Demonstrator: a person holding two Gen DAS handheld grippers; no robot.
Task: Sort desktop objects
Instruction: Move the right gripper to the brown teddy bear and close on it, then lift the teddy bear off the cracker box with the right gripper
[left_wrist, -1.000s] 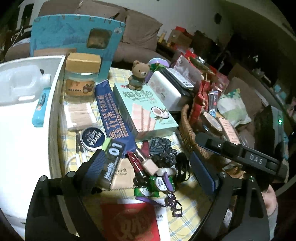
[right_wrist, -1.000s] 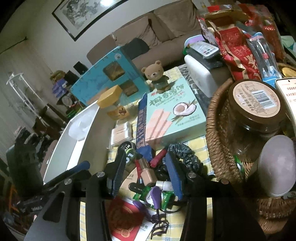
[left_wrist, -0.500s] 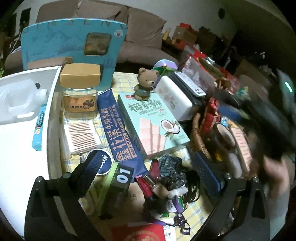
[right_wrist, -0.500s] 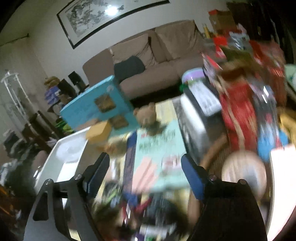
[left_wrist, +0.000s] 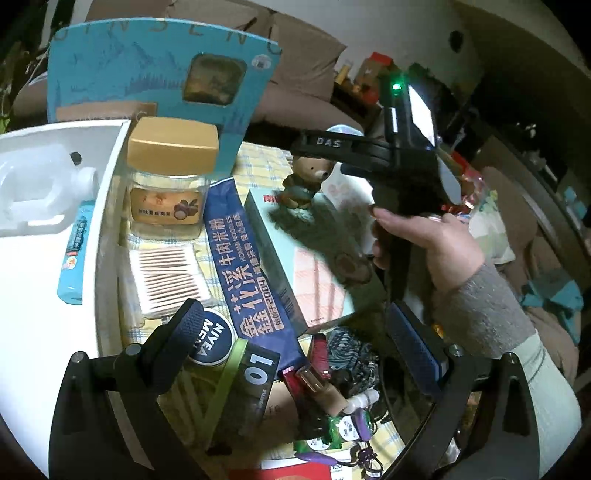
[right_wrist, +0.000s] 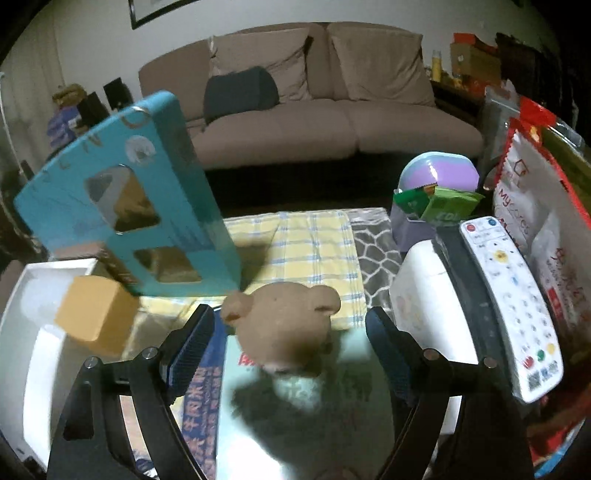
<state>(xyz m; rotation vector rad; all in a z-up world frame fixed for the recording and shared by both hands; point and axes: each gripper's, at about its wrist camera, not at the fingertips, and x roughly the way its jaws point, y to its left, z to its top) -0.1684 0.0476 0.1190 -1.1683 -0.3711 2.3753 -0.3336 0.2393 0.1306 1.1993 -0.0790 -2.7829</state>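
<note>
A small brown bear figurine (right_wrist: 284, 325) stands on a pale green wafer box (left_wrist: 295, 258); it also shows in the left wrist view (left_wrist: 306, 177). My right gripper (right_wrist: 290, 354) is open, its jaws on either side of the bear, not touching. In the left wrist view the right gripper's body (left_wrist: 399, 162) hangs over the bear. My left gripper (left_wrist: 295, 339) is open and empty above a blue Nivea tin (left_wrist: 210, 341), a blue noodle pack (left_wrist: 240, 266) and small cosmetics (left_wrist: 325, 384).
A white tray (left_wrist: 44, 295) with a plastic jug and a blue tube lies left. A gold-lidded jar (left_wrist: 170, 181), cotton swabs (left_wrist: 166, 280) and a tall teal box (right_wrist: 122, 206) stand behind. A white box with a remote (right_wrist: 509, 295) lies right.
My right gripper has swung from the small items near the basket up and back to the bear, and now straddles it. My left gripper has pulled back slightly.
</note>
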